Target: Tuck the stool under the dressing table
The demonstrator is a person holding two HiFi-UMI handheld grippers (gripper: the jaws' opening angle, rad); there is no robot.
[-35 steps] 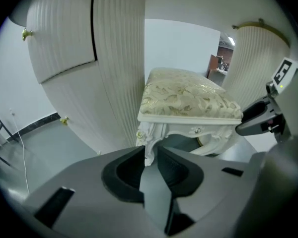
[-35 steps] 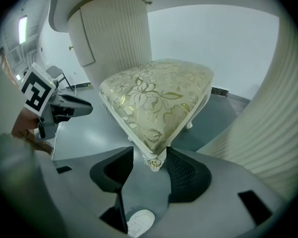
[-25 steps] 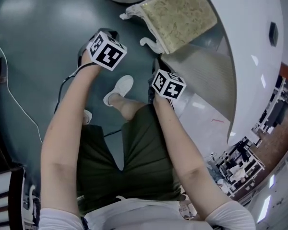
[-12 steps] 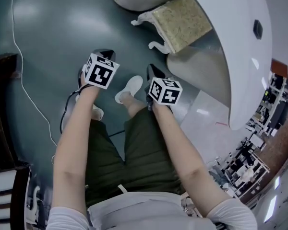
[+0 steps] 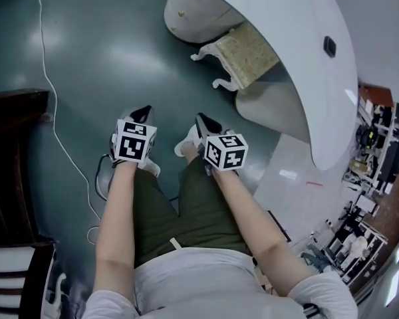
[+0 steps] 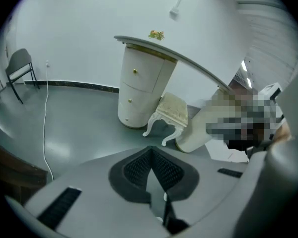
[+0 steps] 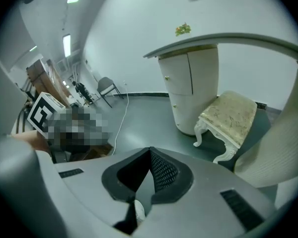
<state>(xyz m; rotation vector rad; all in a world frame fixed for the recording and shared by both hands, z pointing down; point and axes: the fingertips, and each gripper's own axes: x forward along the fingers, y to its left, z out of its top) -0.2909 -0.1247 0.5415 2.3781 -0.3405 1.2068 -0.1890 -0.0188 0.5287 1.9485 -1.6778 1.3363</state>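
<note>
The stool (image 5: pixel 245 47), cream-cushioned with white curved legs, stands on the grey floor between the two pedestals of the white dressing table (image 5: pixel 299 25), its far part under the curved top. It also shows in the left gripper view (image 6: pixel 172 111) and the right gripper view (image 7: pixel 229 114). My left gripper (image 5: pixel 143 111) and right gripper (image 5: pixel 201 119) hang side by side above my knees, well back from the stool. Both are shut with nothing between the pads (image 6: pixel 161 168), and the right pads (image 7: pixel 161 171) meet too.
A drawer pedestal (image 5: pixel 194 20) stands left of the stool and a ribbed one (image 5: pixel 274 109) on its right. A white cable (image 5: pixel 54 131) runs across the floor. Dark wooden furniture (image 5: pixel 13 158) is at the left, and a chair (image 6: pixel 20 67) stands by the far wall.
Both grippers have drawn back from the stool toward my body and risen. The stool and table now look smaller and farther off; the stool has stayed in place.
</note>
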